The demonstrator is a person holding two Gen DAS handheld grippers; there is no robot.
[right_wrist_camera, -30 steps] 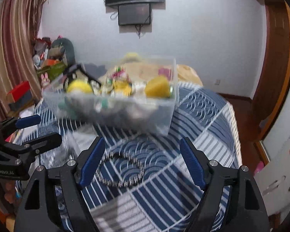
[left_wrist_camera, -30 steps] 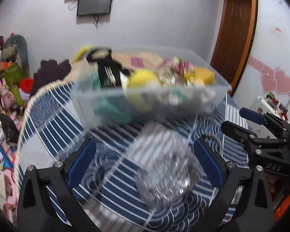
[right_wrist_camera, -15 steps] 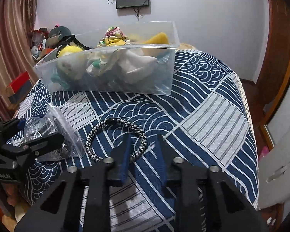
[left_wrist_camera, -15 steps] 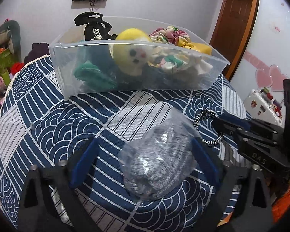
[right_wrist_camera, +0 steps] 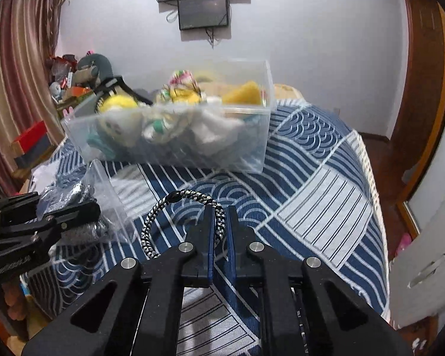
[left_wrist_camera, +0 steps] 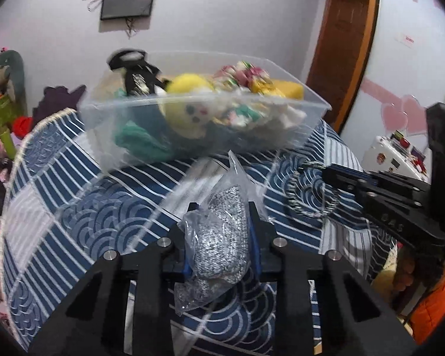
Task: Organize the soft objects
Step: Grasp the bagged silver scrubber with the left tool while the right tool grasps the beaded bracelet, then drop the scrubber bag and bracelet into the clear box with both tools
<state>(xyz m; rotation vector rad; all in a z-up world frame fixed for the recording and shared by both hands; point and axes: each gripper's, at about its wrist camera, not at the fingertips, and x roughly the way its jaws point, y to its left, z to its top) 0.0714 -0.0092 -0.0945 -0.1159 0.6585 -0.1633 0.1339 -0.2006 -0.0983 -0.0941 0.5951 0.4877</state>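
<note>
My left gripper is shut on a clear plastic bag of grey knit fabric, lifted off the bed. It also shows in the right wrist view at the left. My right gripper is shut on a black-and-white braided bracelet and holds it above the bed; the bracelet also hangs from it in the left wrist view. A clear plastic bin full of soft toys and cloths stands ahead on the blue patterned bedspread.
A yellow plush and a black strap sit in the bin. Toys and clutter pile up at the left by the curtain. A wooden door frame is at the right. A screen hangs on the wall.
Both grippers have closed: the left on the bag, the right on the bracelet. Both objects have risen off the bedspread.
</note>
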